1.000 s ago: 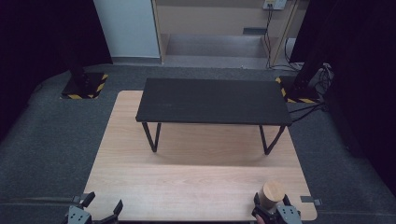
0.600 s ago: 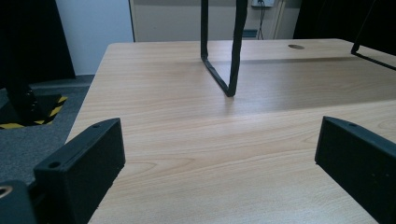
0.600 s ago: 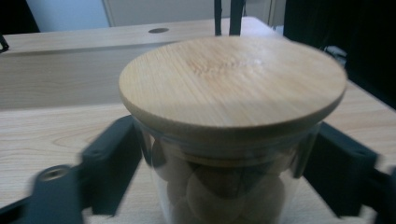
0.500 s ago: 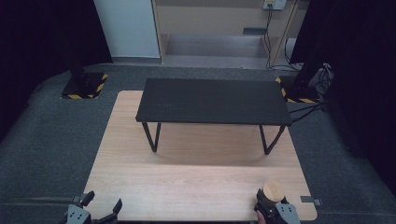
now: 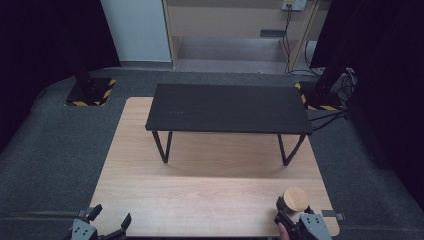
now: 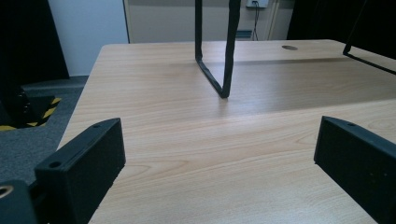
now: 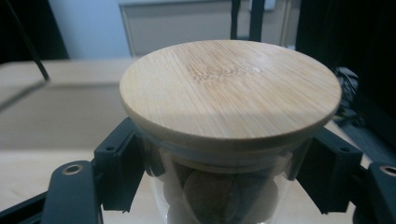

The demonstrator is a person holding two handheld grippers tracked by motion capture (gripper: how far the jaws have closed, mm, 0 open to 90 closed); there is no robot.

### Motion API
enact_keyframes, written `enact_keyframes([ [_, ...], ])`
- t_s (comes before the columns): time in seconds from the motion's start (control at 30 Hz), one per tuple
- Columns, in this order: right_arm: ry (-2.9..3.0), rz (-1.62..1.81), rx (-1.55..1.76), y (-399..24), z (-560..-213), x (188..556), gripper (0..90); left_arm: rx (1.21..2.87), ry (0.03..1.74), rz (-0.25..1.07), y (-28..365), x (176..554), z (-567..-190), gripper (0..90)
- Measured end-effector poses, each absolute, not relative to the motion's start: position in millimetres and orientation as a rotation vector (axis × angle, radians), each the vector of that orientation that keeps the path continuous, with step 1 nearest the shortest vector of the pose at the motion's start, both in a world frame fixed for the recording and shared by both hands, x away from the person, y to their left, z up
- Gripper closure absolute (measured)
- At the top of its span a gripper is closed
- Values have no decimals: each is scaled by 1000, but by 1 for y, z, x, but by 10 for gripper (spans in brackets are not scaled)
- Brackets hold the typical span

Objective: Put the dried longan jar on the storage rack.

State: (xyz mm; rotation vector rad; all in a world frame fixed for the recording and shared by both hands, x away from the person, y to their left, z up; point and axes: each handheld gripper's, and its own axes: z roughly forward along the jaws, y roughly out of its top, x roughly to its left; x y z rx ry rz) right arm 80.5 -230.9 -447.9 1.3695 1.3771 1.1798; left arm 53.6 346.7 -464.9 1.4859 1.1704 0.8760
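A glass jar with a round bamboo lid stands at the near right corner of the wooden table. My right gripper is shut on it, one jaw pressed against each side of the glass just under the lid, and brown round pieces show inside. At the near left edge my left gripper is open, its jaws wide apart over bare wood with nothing between them.
A low black bench on thin metal legs stands across the far half of the table. Dark carpet surrounds the table, with black stands on yellow-striped bases at both far corners and cables at the right.
The jar in my right gripper has shifted slightly forward onto the table. The left gripper has barely moved.
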Motion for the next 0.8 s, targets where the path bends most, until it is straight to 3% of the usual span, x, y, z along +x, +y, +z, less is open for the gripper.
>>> enact_keyframes([
  [0.33, 1363, 1256, 1287, -246, -375, 99, 254, 1490, 1149, 858, 345, 57, -462, 9],
  [0.63, 1392, 1306, 1247, -261, -313, 141, 254, 1492, 1127, 853, 342, 57, -459, 11],
  [0.8, 1404, 1298, 1232, -263, -295, 163, 255, 1495, 1122, 847, 340, 58, -458, 11],
])
